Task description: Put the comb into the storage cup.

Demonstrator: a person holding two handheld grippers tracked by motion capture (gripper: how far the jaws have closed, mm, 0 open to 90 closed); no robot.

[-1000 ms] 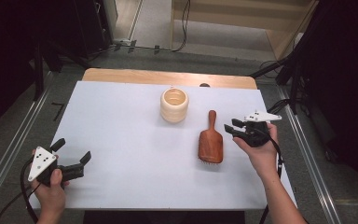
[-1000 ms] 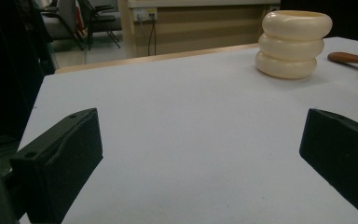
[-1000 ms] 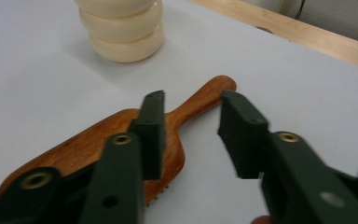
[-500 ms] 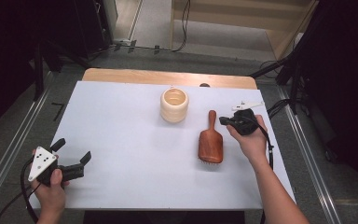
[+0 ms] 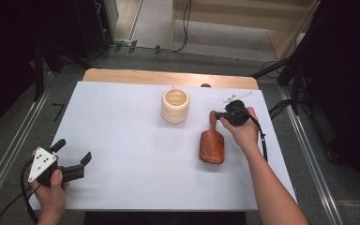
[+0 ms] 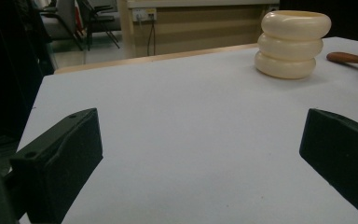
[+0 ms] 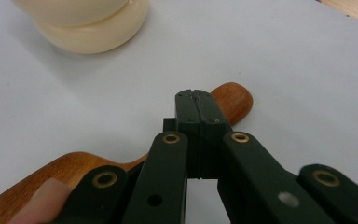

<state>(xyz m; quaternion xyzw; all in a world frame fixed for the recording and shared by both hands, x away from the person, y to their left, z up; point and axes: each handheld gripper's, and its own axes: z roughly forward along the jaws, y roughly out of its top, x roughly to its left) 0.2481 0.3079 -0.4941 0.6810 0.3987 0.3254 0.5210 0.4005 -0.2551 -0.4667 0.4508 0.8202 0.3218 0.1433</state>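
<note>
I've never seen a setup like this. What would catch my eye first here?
Probably the wooden hairbrush lying right of centre on the white table, with the right gripper at its handle end, jaws pressed together above the wood. Just behind sits a cream ribbed cup. At the near left corner, the left gripper waits with jaws wide open.

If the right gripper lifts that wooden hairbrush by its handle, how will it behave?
The hairbrush looks like solid wood, so probably stiff. Its wide head lies far from the handle, so it may droop or twist. The handle looks smooth and rounded in the right gripper view, so it could slip.
</note>
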